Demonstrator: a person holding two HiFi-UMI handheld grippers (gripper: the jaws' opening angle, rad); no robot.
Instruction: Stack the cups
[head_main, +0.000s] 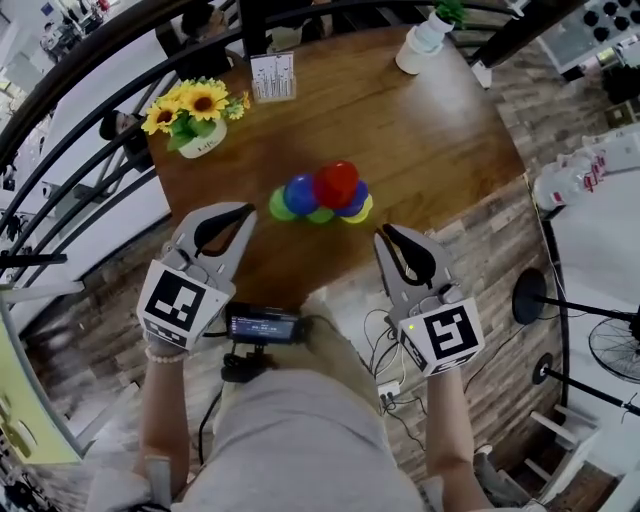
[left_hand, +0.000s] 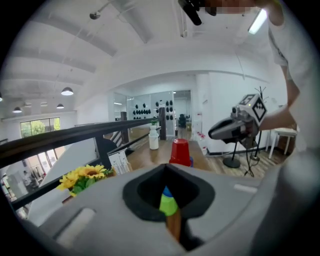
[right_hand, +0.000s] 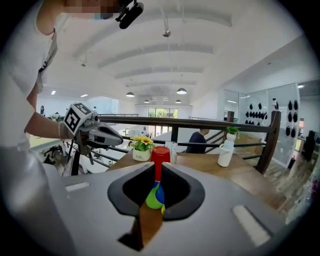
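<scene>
Fingers (head_main: 238, 248) of the left gripper (head_main: 247, 211) are pressed fully together and hold nothing. On the right gripper (head_main: 383, 236), the fingers (head_main: 391, 276) are drawn in to a thin slit, and that slit is empty too. In each gripper view, only bench wood and a sliver of cup colour show through the narrow gap. Behind the fingers, each gripper carries its marker cube and is held in one of the person's hands.

In the head view, both grippers point toward the cups (head_main: 322, 197) and neither touches them. The left gripper sits at about 7 o'clock from the cluster and the right at about 5 o'clock. The cups stand mouth-down in a tight bunch near the middle of the round wooden bench (head_main: 440, 130), their sides touching.

The red cup (head_main: 336, 182) rises highest, and the gripper views show it as a tall red column with blue at its foot. A blue cup (head_main: 300, 193) stands at its 9 o'clock. A green cup (head_main: 282, 206) is on the cluster's outer edge at 8 o'clock, and more green shows at 6 o'clock. A yellow cup (head_main: 362, 211) peeks out at 4 o'clock beneath another blue one.

Farther out from the cluster, a pot of sunflowers (head_main: 195, 115) stands at 10 o'clock. A small card stand (head_main: 272, 77) is at 11 o'clock, and a white vase (head_main: 424, 38) with a green sprig stands near the bench's far edge at 1 o'clock.
</scene>
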